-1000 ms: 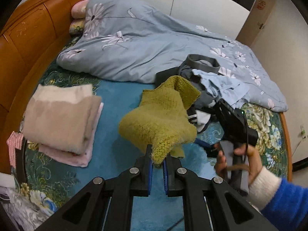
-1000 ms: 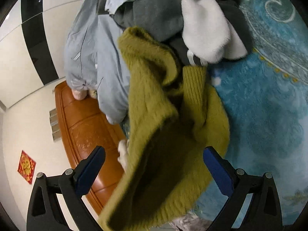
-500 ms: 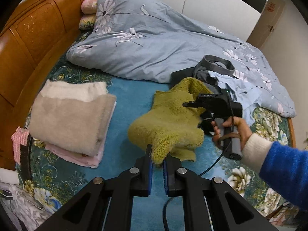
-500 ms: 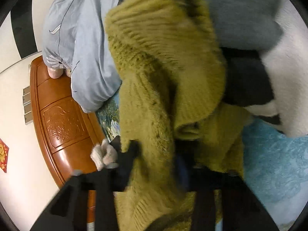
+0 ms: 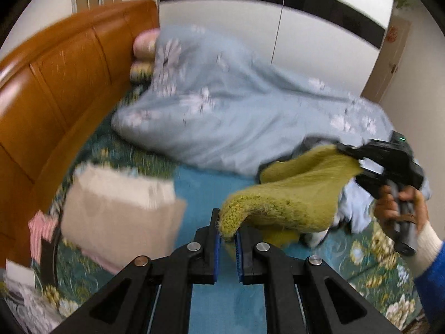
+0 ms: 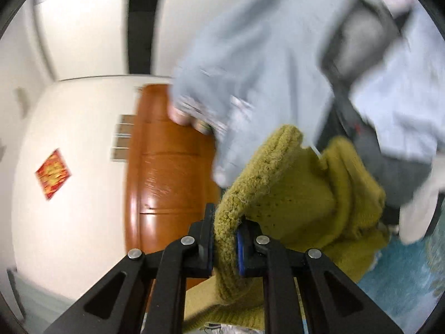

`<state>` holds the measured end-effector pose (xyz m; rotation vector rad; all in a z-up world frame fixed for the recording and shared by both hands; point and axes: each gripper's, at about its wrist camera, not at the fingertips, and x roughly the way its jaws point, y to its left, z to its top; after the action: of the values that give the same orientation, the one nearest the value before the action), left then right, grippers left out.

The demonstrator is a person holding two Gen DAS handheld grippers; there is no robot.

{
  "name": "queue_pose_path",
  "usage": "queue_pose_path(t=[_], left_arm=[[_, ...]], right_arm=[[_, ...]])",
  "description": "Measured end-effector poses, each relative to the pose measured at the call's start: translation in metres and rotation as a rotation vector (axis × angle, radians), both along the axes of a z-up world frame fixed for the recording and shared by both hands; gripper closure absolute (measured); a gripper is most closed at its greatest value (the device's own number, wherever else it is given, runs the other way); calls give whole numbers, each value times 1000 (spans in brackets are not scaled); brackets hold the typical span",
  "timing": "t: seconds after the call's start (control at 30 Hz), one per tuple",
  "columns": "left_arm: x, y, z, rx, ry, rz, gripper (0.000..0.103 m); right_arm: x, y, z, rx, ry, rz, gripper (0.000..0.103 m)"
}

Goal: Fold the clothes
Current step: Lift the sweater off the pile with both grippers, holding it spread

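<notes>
An olive-green knitted sweater (image 5: 292, 197) hangs stretched above the teal bedspread, held at two places. My left gripper (image 5: 227, 236) is shut on one ribbed edge of it at the bottom centre of the left wrist view. My right gripper (image 5: 358, 161), held by a hand (image 5: 400, 211) in a white cuff and blue sleeve, pinches the far end at the right. In the right wrist view the right gripper (image 6: 225, 239) is shut on a thick ribbed fold of the sweater (image 6: 300, 194). Unfolded grey, light-blue and white clothes (image 6: 389, 105) lie behind it.
A stack of folded beige and pink clothes (image 5: 116, 208) sits on the bed at the left. A rumpled grey-blue floral duvet (image 5: 236, 117) covers the far side. The orange wooden headboard (image 5: 55, 83) runs along the left; white wardrobe doors (image 5: 306, 41) stand behind.
My right gripper went from open near the sweater to shut on its far end. Both grippers have lifted, raising and stretching the sweater off the bed.
</notes>
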<state>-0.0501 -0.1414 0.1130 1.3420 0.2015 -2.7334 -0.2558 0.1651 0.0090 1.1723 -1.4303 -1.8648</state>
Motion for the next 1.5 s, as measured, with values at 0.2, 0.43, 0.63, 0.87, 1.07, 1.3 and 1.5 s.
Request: queue_pose_path(t=[0.2, 0.43, 0.63, 0.87, 1.07, 1.3, 1.5], left_arm=[[6, 24, 63, -39, 150, -55, 94], [54, 43, 101, -48, 239, -100, 94], [101, 45, 112, -22, 275, -172, 94], [162, 43, 131, 40, 330, -300, 94], [237, 40, 132, 103, 334, -430, 94], [252, 52, 150, 115, 329, -525, 94], [184, 77, 84, 111, 122, -456, 94]], right_arm=[[30, 29, 109, 94, 194, -20, 90], [108, 48, 156, 93, 295, -74, 90], [181, 52, 189, 110, 353, -143, 90], [294, 42, 216, 128, 419, -290, 90], [421, 32, 211, 134, 403, -407, 90], [469, 34, 236, 272, 351, -421, 90], [402, 63, 164, 253, 152, -402, 90]])
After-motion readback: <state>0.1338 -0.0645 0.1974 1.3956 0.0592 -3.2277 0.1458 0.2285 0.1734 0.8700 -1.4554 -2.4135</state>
